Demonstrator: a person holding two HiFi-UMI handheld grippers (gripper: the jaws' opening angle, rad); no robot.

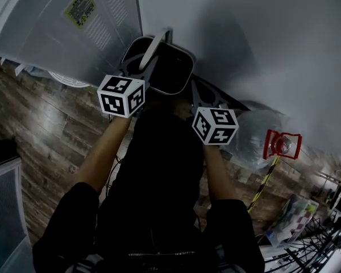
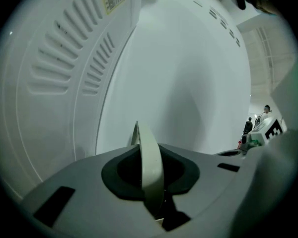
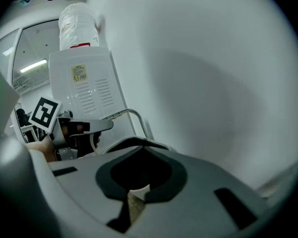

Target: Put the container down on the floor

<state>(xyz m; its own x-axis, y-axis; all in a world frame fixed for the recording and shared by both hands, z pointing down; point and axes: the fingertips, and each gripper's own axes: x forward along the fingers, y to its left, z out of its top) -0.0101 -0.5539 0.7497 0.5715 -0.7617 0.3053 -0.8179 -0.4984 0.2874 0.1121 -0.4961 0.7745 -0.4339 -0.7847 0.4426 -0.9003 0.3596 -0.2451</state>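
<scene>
Head view has the container (image 1: 181, 67) up off the wooden floor (image 1: 45, 118), close to the white wall (image 1: 261, 33), carried between both my grippers. My left gripper (image 2: 154, 207) is clamped on its pale hoop handle (image 2: 150, 162), which stands edge-on between the jaws. My right gripper (image 3: 134, 202) pinches a pale strip I take for the rim. It looks like stiff, light plastic. A hoop lets it swing, so the rim hold should steady the descent

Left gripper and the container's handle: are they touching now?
Touching. The left gripper view shows the pale handle passing between the jaws of the left gripper, which close on it.
</scene>
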